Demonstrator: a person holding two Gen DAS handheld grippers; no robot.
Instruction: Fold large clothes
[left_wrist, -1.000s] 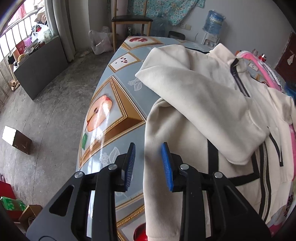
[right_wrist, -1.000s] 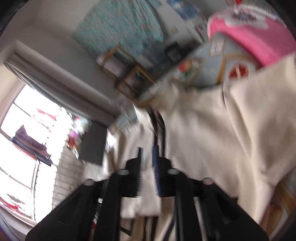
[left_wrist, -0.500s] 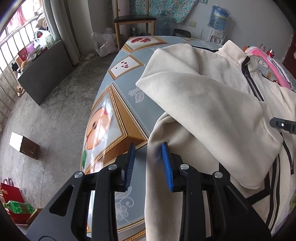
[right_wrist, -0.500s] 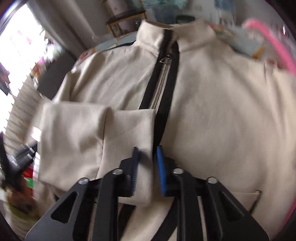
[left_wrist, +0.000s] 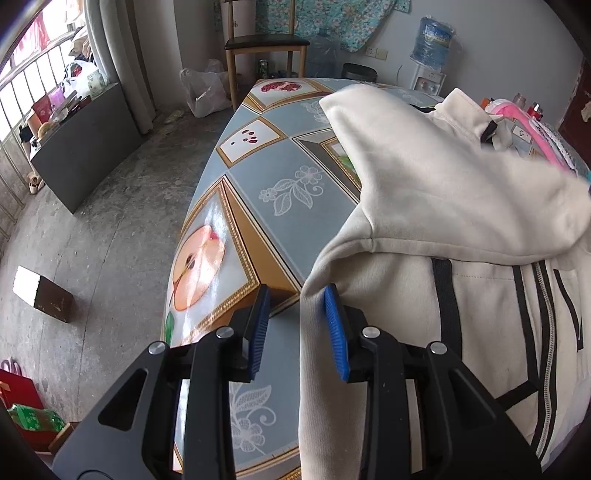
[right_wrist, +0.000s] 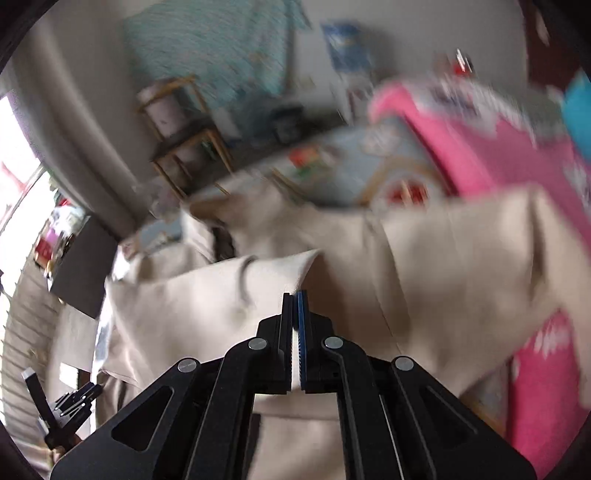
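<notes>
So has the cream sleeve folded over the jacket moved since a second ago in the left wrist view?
Yes. The sleeve has swung toward the table's far end; its cuff now covers more of the framed fruit panels there.

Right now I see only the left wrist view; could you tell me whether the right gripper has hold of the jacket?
Observer: Yes. The right gripper is shut, with a strip of cream cloth from the jacket between its pads.
Operator: Thank you. What lies beyond the jacket on that side?
Observer: A pink cloth lies on the table past it and runs down along the jacket's right edge.
Operator: Can you see my left gripper from there?
Observer: Yes, the left gripper shows at the lower left of the right wrist view, beside the jacket.
</notes>
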